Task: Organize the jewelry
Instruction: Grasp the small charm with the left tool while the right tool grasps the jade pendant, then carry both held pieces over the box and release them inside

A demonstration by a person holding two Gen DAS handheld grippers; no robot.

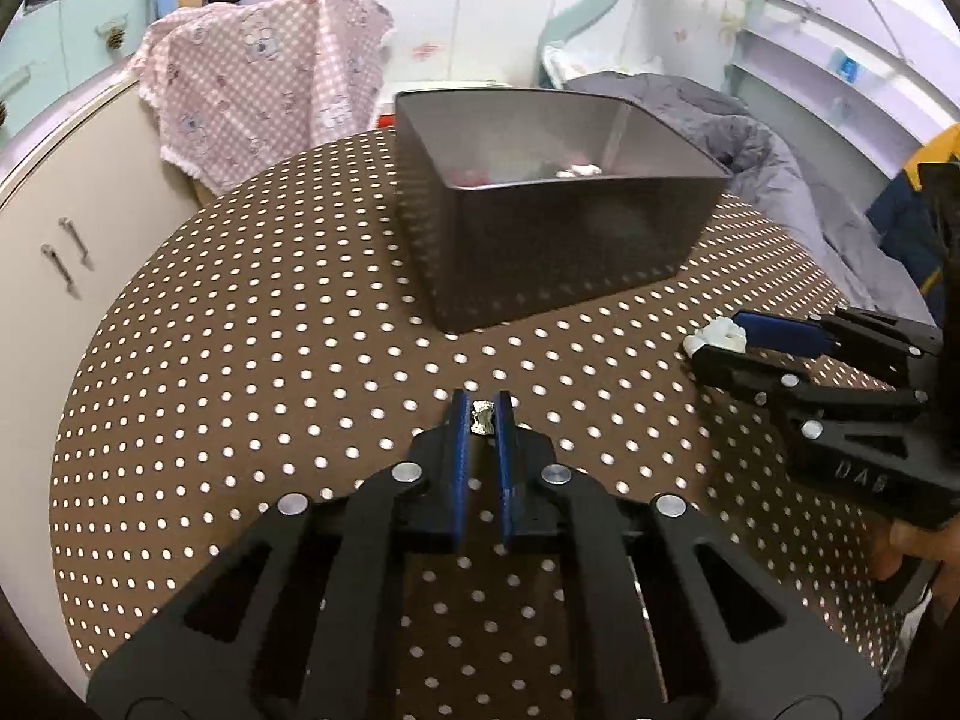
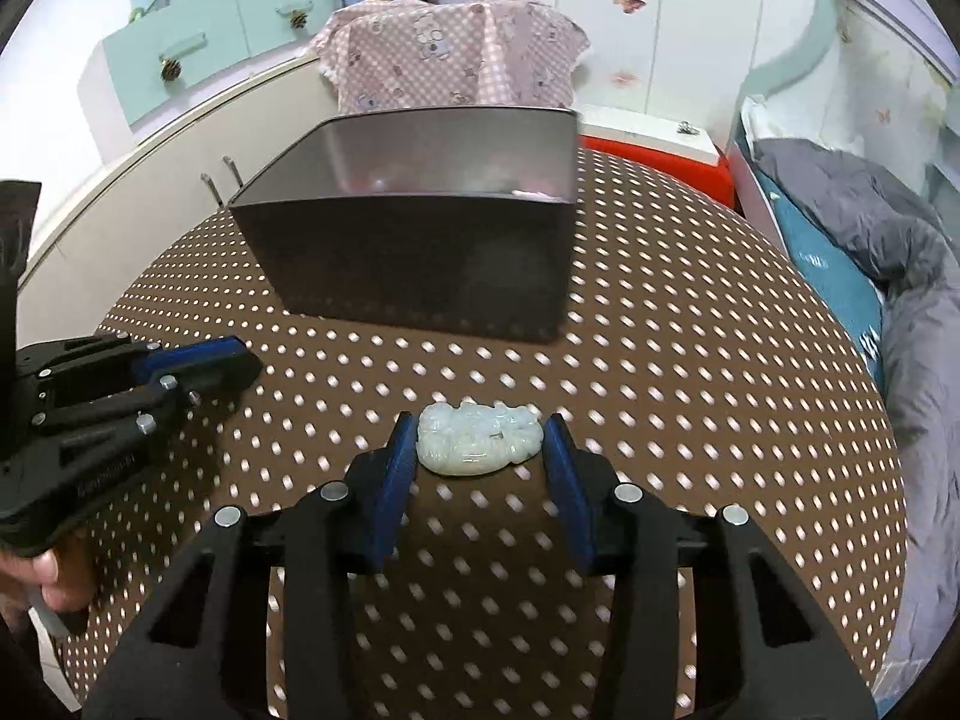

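A dark grey metal box [image 1: 558, 228] stands on the brown dotted table [image 1: 240, 360], with a few small pieces inside. It also shows in the right wrist view [image 2: 420, 240]. My left gripper [image 1: 483, 417] is shut on a small silver ring [image 1: 483, 418] just above the cloth, in front of the box. My right gripper [image 2: 480, 447] is open, and its blue pads stand on either side of a pale carved jade pendant [image 2: 477, 444] that lies on the cloth. The right gripper [image 1: 717, 339] with the pendant [image 1: 720, 336] shows at the right of the left wrist view. The left gripper [image 2: 240, 363] shows at the left of the right wrist view.
A pink checked cloth [image 1: 270, 72] covers something behind the table. A white cabinet [image 1: 72, 228] stands to the left. A bed with a grey duvet [image 2: 900, 276] is on the right. A red and white box [image 2: 654, 144] sits behind the table.
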